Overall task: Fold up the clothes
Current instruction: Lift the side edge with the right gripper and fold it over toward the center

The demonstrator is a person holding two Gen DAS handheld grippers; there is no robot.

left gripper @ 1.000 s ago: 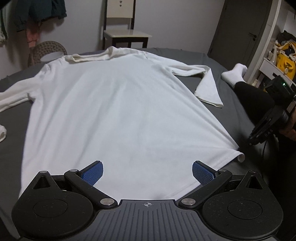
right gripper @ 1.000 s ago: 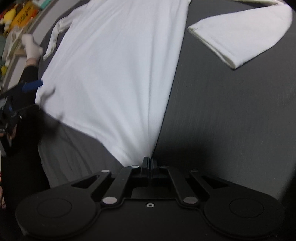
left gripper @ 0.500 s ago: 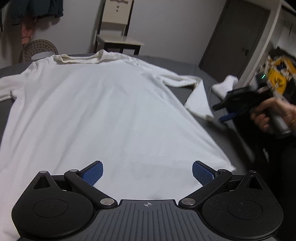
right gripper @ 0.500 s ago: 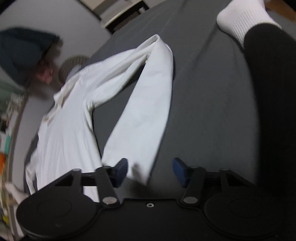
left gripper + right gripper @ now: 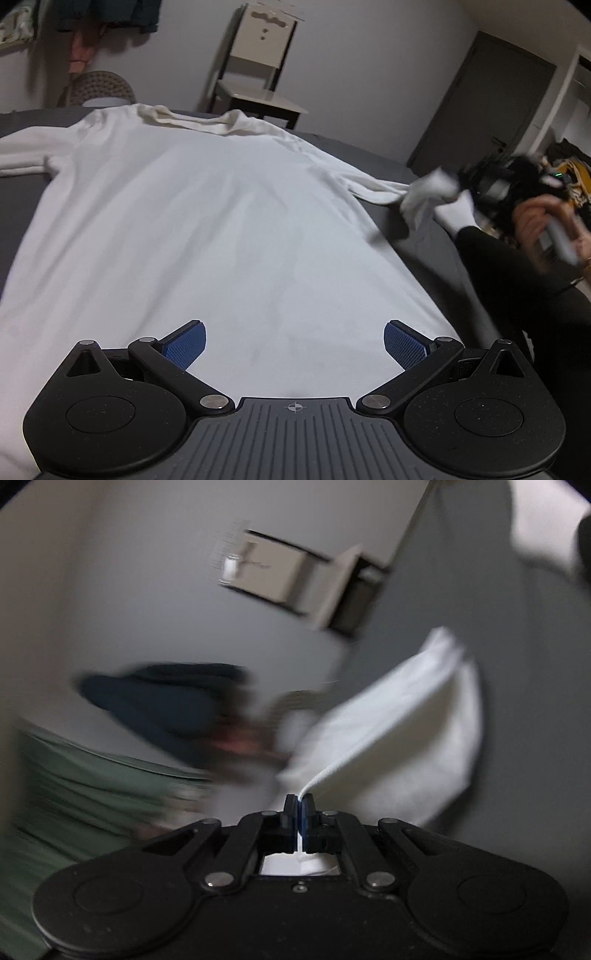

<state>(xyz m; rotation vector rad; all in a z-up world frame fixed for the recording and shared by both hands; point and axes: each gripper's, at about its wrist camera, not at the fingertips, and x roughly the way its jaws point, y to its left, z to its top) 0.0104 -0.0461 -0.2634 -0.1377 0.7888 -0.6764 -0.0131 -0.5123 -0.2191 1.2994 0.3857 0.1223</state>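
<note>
Right gripper (image 5: 299, 805) pinches sleeve (image 5: 399, 738) above grey bed (image 5: 424, 243).

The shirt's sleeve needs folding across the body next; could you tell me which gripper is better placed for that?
The right gripper: it is shut on the sleeve, lifted off the bed. The left gripper hangs open over the shirt's hem, holding nothing.

A cream chair (image 5: 258, 74) stands against the wall at top centre, a woven round seat (image 5: 101, 88) at upper left below hanging dark clothes (image 5: 107, 14). A grey door (image 5: 484, 107) fills the upper right.
</note>
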